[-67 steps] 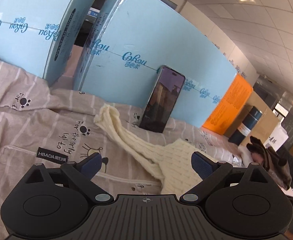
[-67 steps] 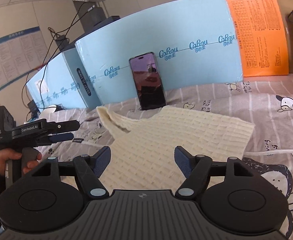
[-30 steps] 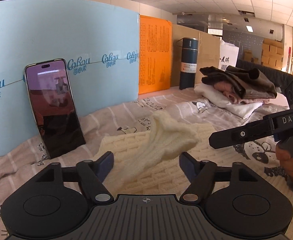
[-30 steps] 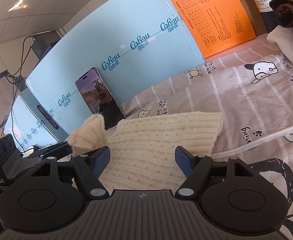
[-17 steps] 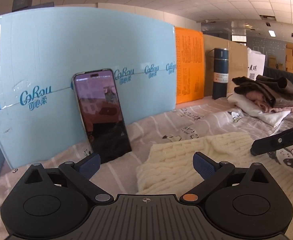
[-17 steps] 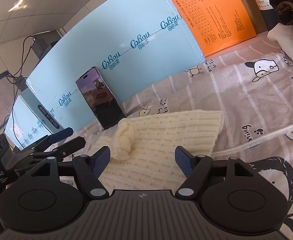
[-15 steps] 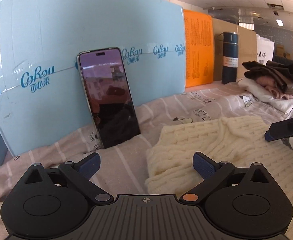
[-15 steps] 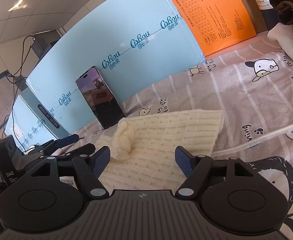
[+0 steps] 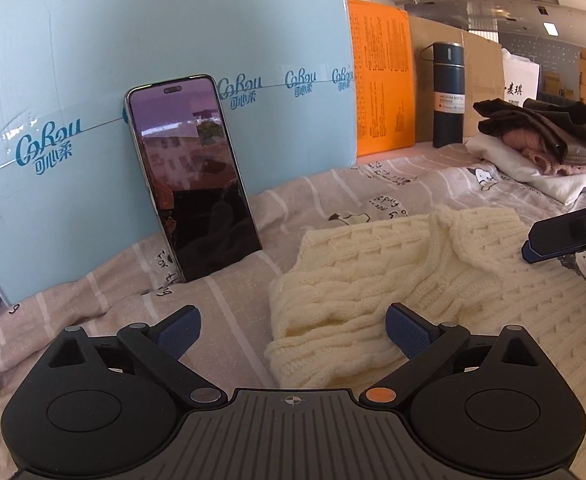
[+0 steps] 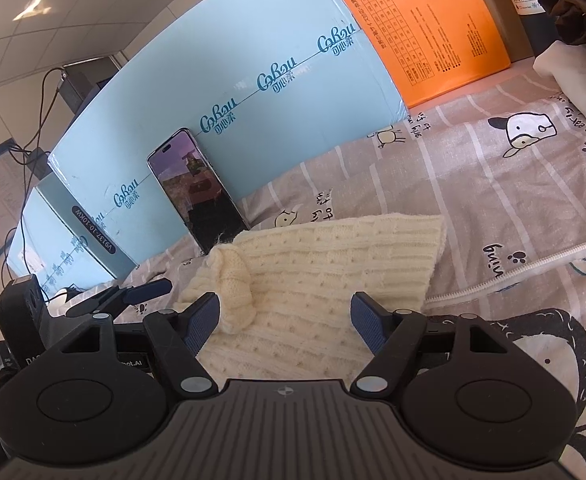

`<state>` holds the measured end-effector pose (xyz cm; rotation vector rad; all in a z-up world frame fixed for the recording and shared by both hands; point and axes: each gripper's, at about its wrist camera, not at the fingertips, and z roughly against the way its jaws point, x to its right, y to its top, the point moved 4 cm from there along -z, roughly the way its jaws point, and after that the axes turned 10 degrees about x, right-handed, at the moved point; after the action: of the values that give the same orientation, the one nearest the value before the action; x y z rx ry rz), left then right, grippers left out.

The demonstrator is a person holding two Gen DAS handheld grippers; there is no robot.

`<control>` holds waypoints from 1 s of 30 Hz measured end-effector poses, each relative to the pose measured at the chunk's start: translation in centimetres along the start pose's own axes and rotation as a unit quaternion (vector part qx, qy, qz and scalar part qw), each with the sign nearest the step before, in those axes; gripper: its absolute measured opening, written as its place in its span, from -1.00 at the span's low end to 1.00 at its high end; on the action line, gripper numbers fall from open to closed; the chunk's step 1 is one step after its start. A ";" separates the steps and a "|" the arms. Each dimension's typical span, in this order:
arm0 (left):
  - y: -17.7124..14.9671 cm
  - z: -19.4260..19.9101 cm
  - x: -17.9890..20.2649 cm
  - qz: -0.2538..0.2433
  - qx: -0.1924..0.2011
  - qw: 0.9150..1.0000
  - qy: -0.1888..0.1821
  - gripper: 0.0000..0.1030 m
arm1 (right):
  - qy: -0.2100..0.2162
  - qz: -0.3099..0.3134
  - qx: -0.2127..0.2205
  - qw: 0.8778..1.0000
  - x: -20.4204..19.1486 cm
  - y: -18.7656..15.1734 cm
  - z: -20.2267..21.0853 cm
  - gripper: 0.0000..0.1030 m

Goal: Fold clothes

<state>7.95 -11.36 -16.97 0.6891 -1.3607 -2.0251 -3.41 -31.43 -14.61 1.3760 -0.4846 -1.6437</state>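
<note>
The cream sweater (image 9: 377,280) lay on the bed (image 9: 317,196), just ahead of both claws; the left claw (image 9: 293,326) and right claw (image 10: 285,316) gaped, holding nothing.

Both views bright and evenly lit, sharp throughout. Strong fisheye bending; corners vignette black. Glossy black smartphone screen (image 9: 191,176) mirrors a purple-tinted scene. Recessed ceiling light panels (image 9: 551,29) glow far right. Soft shadows under cream cable-knit sweater (image 10: 321,276).
</note>
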 end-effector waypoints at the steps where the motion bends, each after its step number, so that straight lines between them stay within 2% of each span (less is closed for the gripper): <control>1: 0.2 0.3 -0.1 0.005 0.010 1.000 0.002 0.95 | -0.001 0.000 0.000 1.000 0.0 0.0 0.0 0.37; 4: 1.0 0.9 0.3 0.003 0.040 0.999 -0.003 0.95 | -0.002 0.002 0.001 1.000 0.0 0.0 -0.1 0.38; 9: 2.7 0.1 2.2 -0.056 0.057 0.997 -0.021 0.95 | -0.005 0.003 0.002 1.000 0.1 -0.1 -0.2 0.38; 14: 3.1 -3.2 4.9 -0.117 0.031 0.991 -0.056 0.95 | -0.010 0.006 0.005 1.000 0.3 -0.1 -0.4 0.39; 17: 2.1 -4.4 5.5 -0.126 0.008 0.990 -0.060 0.95 | -0.012 0.008 0.005 1.000 0.4 -0.2 -0.5 0.39; 19: 2.0 -4.3 5.1 -0.118 0.009 0.991 -0.064 0.95 | -0.013 0.009 0.005 1.000 0.3 -0.2 -0.6 0.40; 24: 3.6 -1.6 4.3 -0.118 0.055 0.990 -0.050 0.95 | -0.011 0.009 0.005 1.000 0.3 -0.2 -0.6 0.41; 28: 4.4 3.4 3.9 -0.149 0.100 0.983 -0.038 0.95 | -0.009 0.011 0.010 1.000 0.2 -0.2 -0.3 0.41; 30: 3.9 6.6 3.8 -0.162 0.109 0.979 -0.051 0.95 | -0.002 0.018 0.018 1.000 -0.1 -0.1 0.0 0.41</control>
<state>1.48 -11.15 -11.41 0.9708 -1.6346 -2.2060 -3.47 -31.30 -14.64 1.3825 -0.5404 -1.6149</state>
